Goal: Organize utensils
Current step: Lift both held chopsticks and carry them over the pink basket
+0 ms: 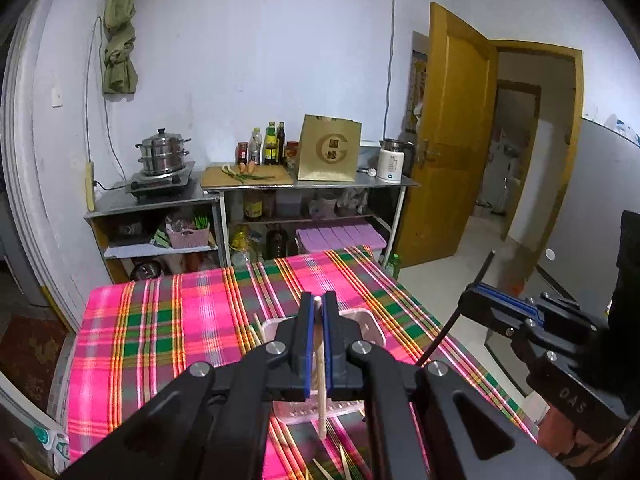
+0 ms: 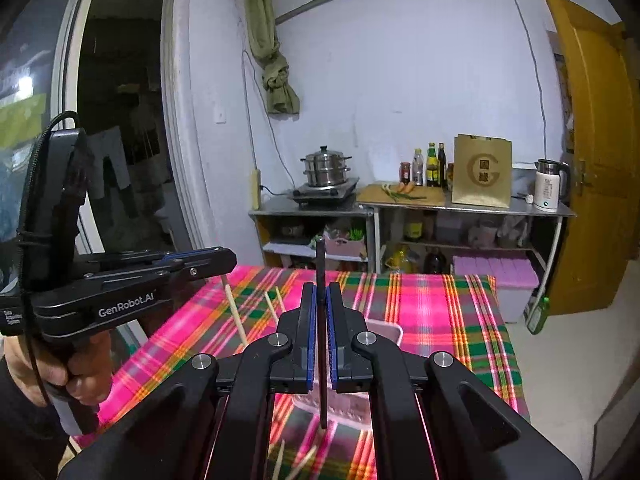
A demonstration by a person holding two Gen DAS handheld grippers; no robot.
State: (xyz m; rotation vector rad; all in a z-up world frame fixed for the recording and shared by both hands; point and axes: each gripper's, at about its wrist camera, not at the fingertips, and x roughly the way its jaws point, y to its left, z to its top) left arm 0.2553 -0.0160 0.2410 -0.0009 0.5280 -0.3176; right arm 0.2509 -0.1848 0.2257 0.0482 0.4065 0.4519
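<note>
A: Left wrist view. What does the left gripper (image 1: 319, 344) hold?

B: A pale wooden chopstick (image 1: 320, 376), clenched between the blue pads (image 1: 307, 344). The stick stands nearly upright; its top shows just above the fingertips and its lower end hangs below them, over the near edge of a translucent pink container (image 1: 370, 322).

A: Where does the container sit?

B: On the pink, green and yellow plaid tablecloth (image 1: 180, 320), directly beneath the gripper. Loose wooden chopsticks (image 1: 258, 326) lie on the cloth beside its left wall, and more show at the bottom of the view.

A: Is the other tool visible here?

B: Yes. The right gripper (image 1: 476, 292) enters from the right, clenched on a black chopstick (image 1: 460, 312) that slants across its fingertips.

A: Background?

B: A steel counter with a steamer pot (image 1: 163, 152), a cutting board (image 1: 248, 174), bottles, a brown paper bag (image 1: 330, 154) and a white kettle (image 1: 394, 160); a yellow door (image 1: 448, 136) stands open.

A: Right wrist view. What is the state of the right gripper (image 2: 321, 344)?

B: Clamped on the black chopstick (image 2: 321, 360), held upright over the pink container (image 2: 386, 330).

A: And the left gripper (image 2: 224, 258)?

B: It reaches in from the left, held by a hand (image 2: 80, 364), with the wooden chopstick (image 2: 236, 312) angling down from its fingertips above the tablecloth (image 2: 440, 312).
</note>
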